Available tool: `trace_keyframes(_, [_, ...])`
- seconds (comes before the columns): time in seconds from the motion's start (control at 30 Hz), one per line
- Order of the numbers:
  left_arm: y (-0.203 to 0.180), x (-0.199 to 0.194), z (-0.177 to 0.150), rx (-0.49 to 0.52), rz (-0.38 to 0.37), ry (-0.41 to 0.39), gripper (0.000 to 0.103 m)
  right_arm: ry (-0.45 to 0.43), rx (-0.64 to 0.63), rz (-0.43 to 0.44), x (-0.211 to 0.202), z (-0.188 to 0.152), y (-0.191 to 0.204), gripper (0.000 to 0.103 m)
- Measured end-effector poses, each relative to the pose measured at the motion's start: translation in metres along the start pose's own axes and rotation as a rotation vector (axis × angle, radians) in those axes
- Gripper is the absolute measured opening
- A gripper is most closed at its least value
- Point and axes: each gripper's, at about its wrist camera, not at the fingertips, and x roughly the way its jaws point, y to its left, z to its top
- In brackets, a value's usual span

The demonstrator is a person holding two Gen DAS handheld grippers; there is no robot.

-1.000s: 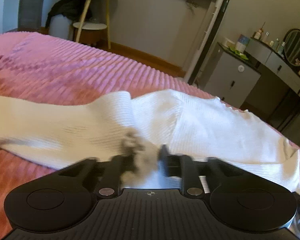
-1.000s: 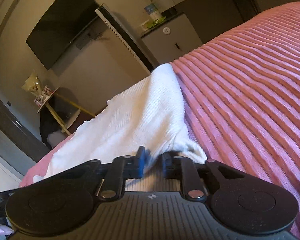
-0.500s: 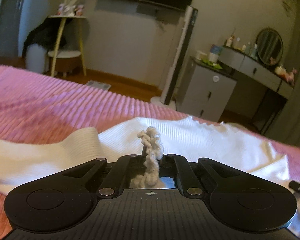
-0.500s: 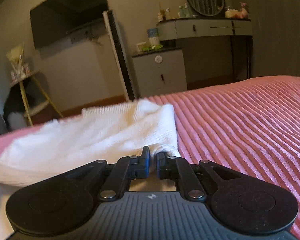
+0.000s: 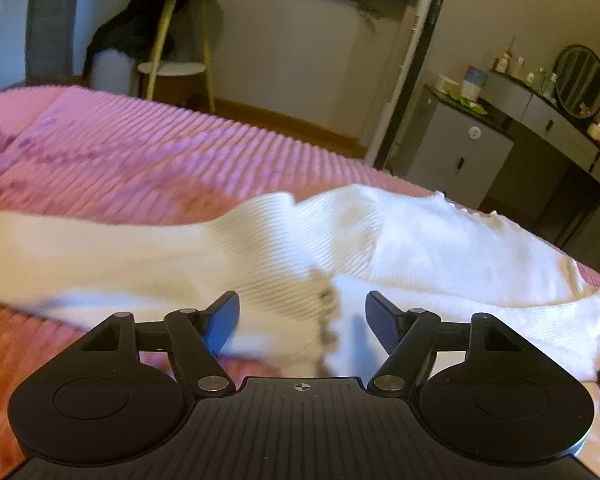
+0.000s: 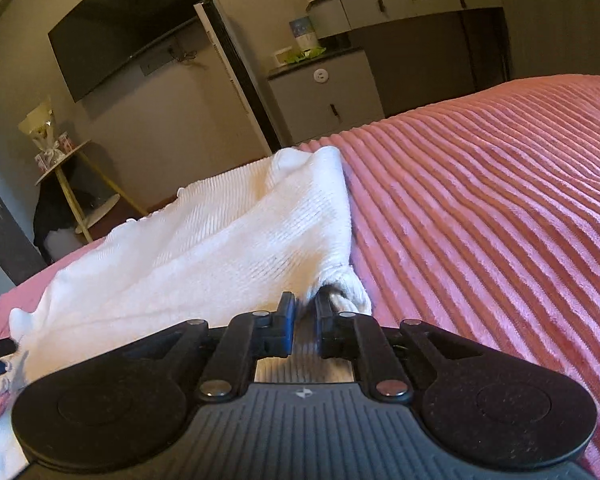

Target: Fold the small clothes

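Left gripper (image 5: 302, 316) first: its jaws have just been opening and now stand wide apart, with the white ribbed knit garment (image 5: 440, 248) lying loose in the gap between them. A grey-smudged hem fold sits at lower centre of the left wrist view, nearer the right finger than the blue-padded left one, and touches neither pad as far as I can see. So that corner reads as let go, resting on the pink corduroy-ribbed bedspread (image 5: 140, 160).

The garment's long axis runs across that frame, from a blurred sleeve at the left edge to a broad panel at the right, crosswise to the line the fingers point along.

Over to the right gripper (image 6: 305, 320): its fingers are pinched nearly together on a bunched corner of the same garment (image 6: 204, 248), a knot of fabric bulging just right of the pads at lower centre. From there the cloth climbs in a taut ridge toward upper centre of the frame, then spreads away to the lower left. The bedspread (image 6: 500, 220) lies bare to the right.

My read: the right hand holds the one gripped corner, so it is nearer to carrying the next fold, and the cloth lies up and to the left of its fingertips. The left must re-grip first.
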Motion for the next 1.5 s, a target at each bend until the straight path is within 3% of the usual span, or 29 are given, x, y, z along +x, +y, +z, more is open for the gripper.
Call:
trace_keyframes(0.17, [0.043,-0.016,0.001,-0.075,0.045,0.027,0.077,0.009,-0.095,-0.096,0.003,-0.002,0.016,0.009])
trace_keyframes(0.23, [0.064,-0.026,0.007,-0.079,0.124,0.014,0.08,0.01,-0.13,-0.112,-0.007,-0.004,0.023,0.014])
trace_keyframes(0.33, [0.098,-0.037,0.018,-0.068,0.305,-0.021,0.085,0.017,-0.121,-0.069,-0.025,-0.015,0.026,0.021])
trace_keyframes(0.4, [0.128,-0.04,0.024,-0.142,0.385,-0.027,0.085,0.025,-0.116,-0.046,-0.035,-0.022,0.029,0.023])
trace_keyframes(0.5, [0.167,-0.042,0.027,-0.278,0.412,-0.016,0.082,0.049,-0.117,-0.034,-0.042,-0.027,0.037,0.029])
trace_keyframes(0.63, [0.178,-0.035,0.033,-0.292,0.46,0.03,0.076,0.069,-0.133,-0.017,-0.05,-0.033,0.048,0.033])
trace_keyframes(0.73, [0.188,-0.033,0.031,-0.311,0.427,-0.027,0.077,0.072,-0.139,-0.018,-0.055,-0.038,0.051,0.035])
trace_keyframes(0.83, [0.205,-0.028,0.026,-0.407,0.453,0.009,0.064,0.078,-0.141,-0.021,-0.055,-0.04,0.053,0.036])
trace_keyframes(0.93, [0.221,-0.031,0.024,-0.514,0.38,-0.04,0.062,0.077,-0.146,-0.012,-0.054,-0.04,0.054,0.039])
trace_keyframes(1.0, [0.228,-0.031,0.025,-0.564,0.366,-0.046,0.054,0.081,-0.146,-0.007,-0.053,-0.041,0.054,0.039])
trace_keyframes(1.13, [0.238,-0.029,0.024,-0.619,0.38,-0.042,0.02,0.081,-0.145,0.003,-0.054,-0.041,0.054,0.04])
trace_keyframes(1.23, [0.232,-0.03,0.026,-0.582,0.402,-0.053,0.01,0.08,-0.145,0.012,-0.056,-0.04,0.054,0.04])
trace_keyframes(1.33, [0.212,-0.04,0.031,-0.485,0.426,-0.091,0.009,0.077,-0.14,0.024,-0.058,-0.04,0.054,0.04])
trace_keyframes(1.4, [0.19,-0.051,0.038,-0.378,0.439,-0.134,0.009,0.074,-0.133,0.036,-0.058,-0.039,0.054,0.04])
trace_keyframes(1.5, [0.144,-0.065,0.049,-0.177,0.38,-0.211,0.009,0.069,-0.122,0.052,-0.06,-0.039,0.052,0.04])
